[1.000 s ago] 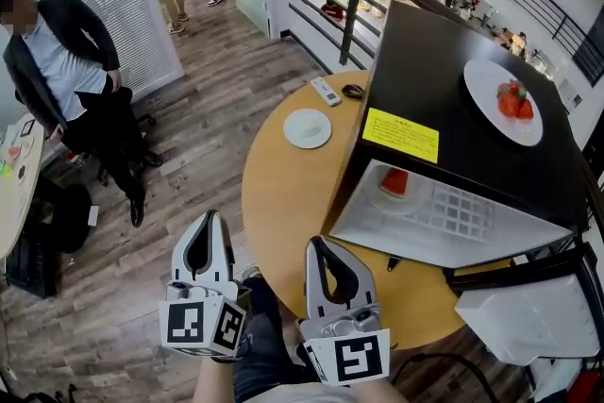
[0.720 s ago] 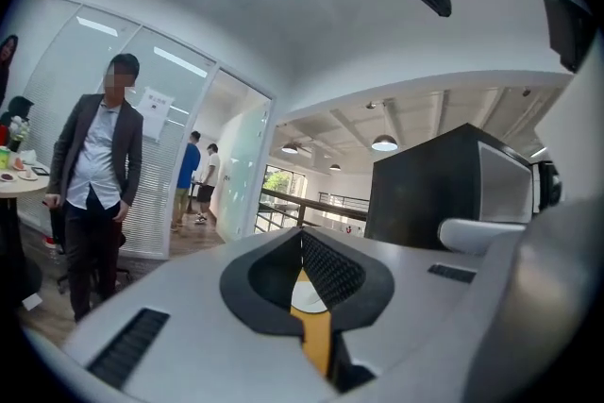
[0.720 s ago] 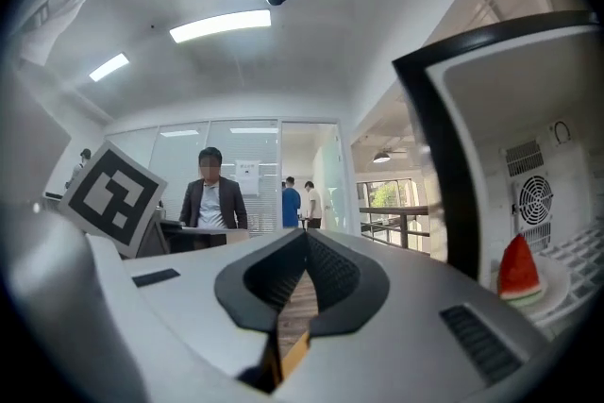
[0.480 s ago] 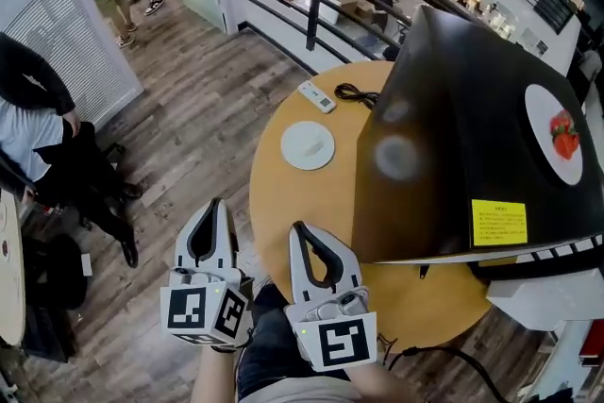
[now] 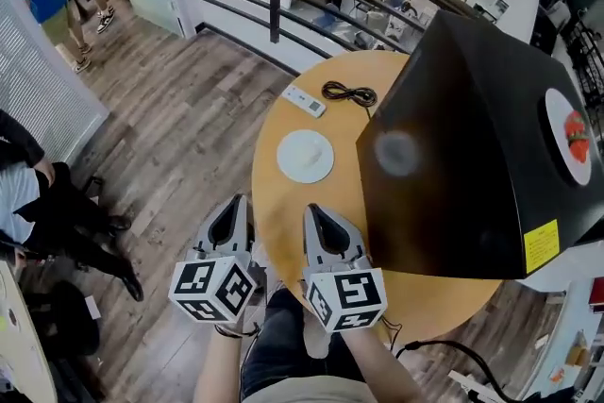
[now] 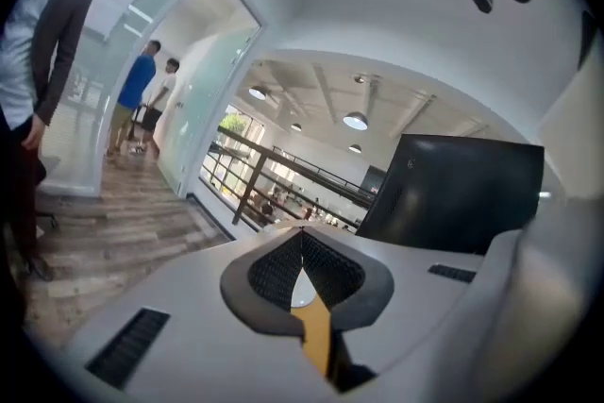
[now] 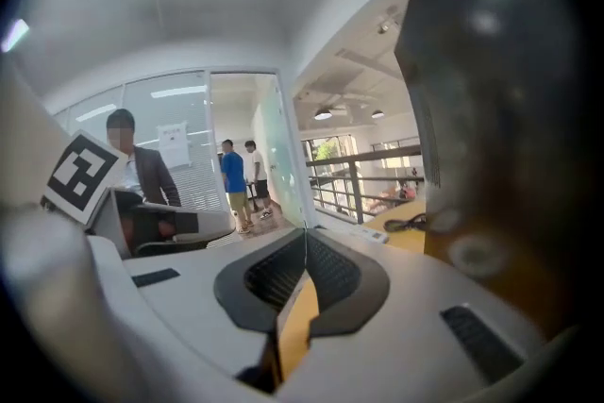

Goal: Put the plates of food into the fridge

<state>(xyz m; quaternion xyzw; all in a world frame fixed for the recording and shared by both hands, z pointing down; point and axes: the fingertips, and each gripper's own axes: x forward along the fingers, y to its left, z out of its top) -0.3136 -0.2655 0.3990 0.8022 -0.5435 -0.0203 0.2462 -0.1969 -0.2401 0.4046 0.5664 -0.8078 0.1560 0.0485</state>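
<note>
Hovering shut and empty, left claw (image 5: 235, 201) and right claw (image 5: 312, 209) face a white plate (image 5: 305, 156); black fridge (image 5: 462, 137) stands rightward.

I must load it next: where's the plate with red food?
Head view, far right: the plate lies on top of the black fridge, not on the table.

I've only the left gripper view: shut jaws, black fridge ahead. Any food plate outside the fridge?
Observer: Yes, a plate with red food sits on top of the fridge.
Operator: Is the right gripper holding anything?
Observer: No, it is shut and empty.
Operator: Loose items on the table?
Observer: A remote and a cable, beyond a white plate.
</note>
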